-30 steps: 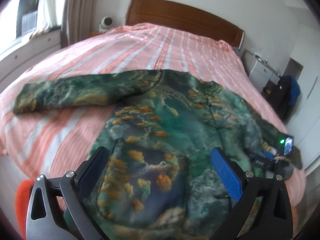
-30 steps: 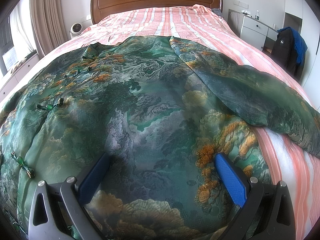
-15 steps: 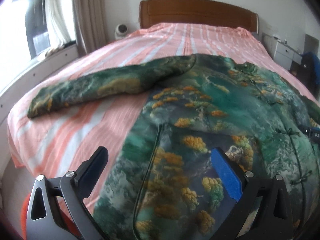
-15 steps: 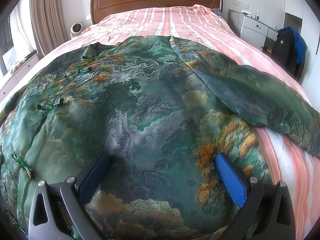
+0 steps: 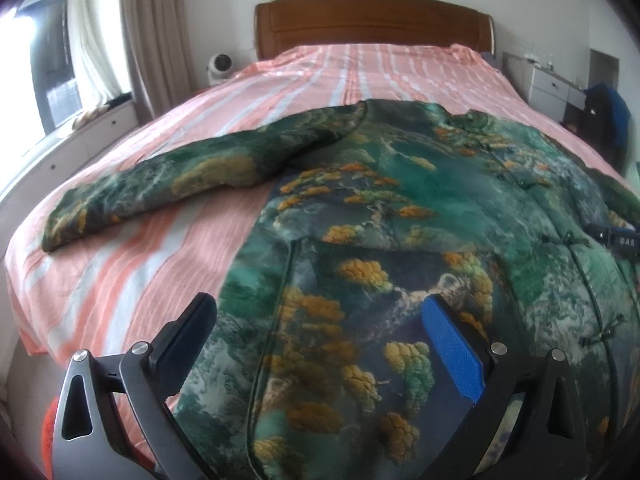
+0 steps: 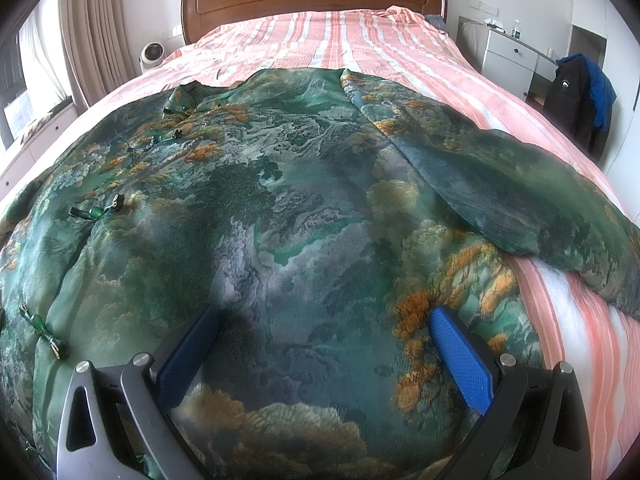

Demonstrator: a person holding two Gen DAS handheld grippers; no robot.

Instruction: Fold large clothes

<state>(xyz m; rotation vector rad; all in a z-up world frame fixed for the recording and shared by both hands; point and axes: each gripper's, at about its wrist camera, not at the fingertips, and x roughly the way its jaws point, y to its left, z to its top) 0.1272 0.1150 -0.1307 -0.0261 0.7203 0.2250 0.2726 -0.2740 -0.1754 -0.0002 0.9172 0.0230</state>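
Green landscape-print jacket (image 6: 280,208) flat on striped bed (image 5: 340,68), both tools (image 5: 320,320) (image 6: 324,320) wide open, empty

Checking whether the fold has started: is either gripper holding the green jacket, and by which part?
Nothing is held. The left gripper and right gripper are both open over the jacket.
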